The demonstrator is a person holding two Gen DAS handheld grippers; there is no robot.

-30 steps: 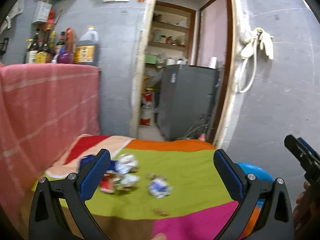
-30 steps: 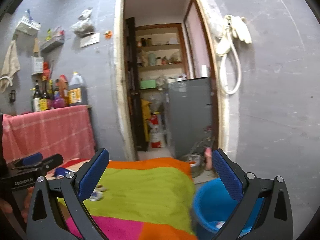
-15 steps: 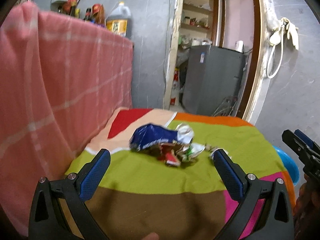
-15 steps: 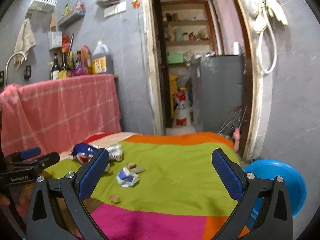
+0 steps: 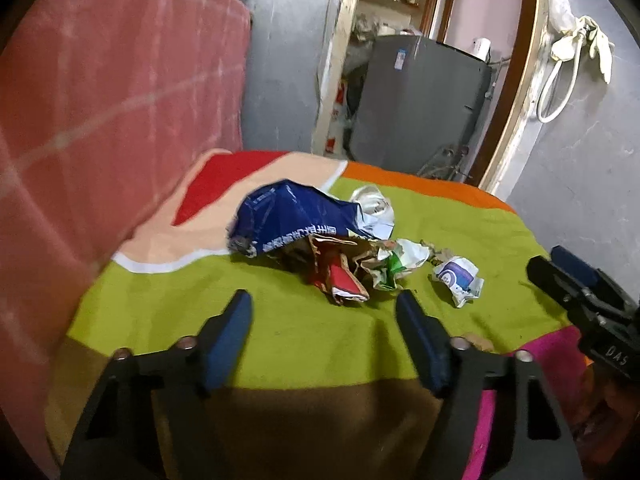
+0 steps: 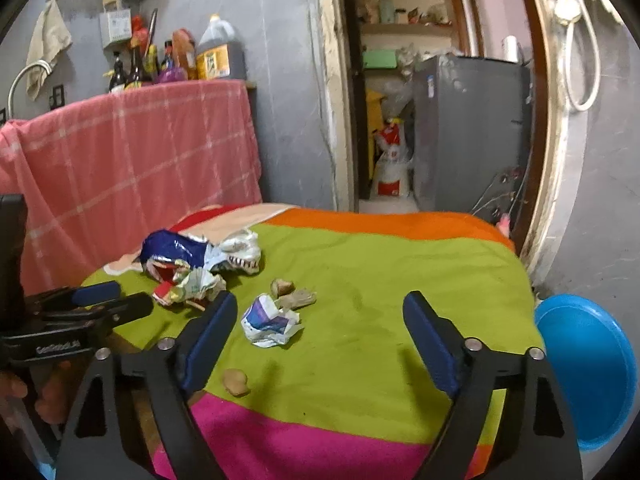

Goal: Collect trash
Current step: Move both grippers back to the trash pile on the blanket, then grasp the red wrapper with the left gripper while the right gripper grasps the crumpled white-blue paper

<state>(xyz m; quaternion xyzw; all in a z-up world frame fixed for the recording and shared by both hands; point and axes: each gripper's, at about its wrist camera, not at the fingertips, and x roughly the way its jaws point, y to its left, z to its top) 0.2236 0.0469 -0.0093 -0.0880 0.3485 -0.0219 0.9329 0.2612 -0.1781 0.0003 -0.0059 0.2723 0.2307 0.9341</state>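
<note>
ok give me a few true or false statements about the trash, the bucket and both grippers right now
1. The left gripper is shut on the blue wrapper. False: its fingers are apart and hold nothing.
2. The small white and purple crumpled wrapper lies apart from the main pile. True.
3. The blue bucket stands on the blanket. False: it sits off the blanket's right edge.
4. The right gripper is open and empty. True.
5. The blue wrapper is the farthest piece of the pile from the left gripper's fingers. True.

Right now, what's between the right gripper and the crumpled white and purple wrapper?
Only bare green cloth, in the right wrist view, between the right gripper and the wrapper.
</note>
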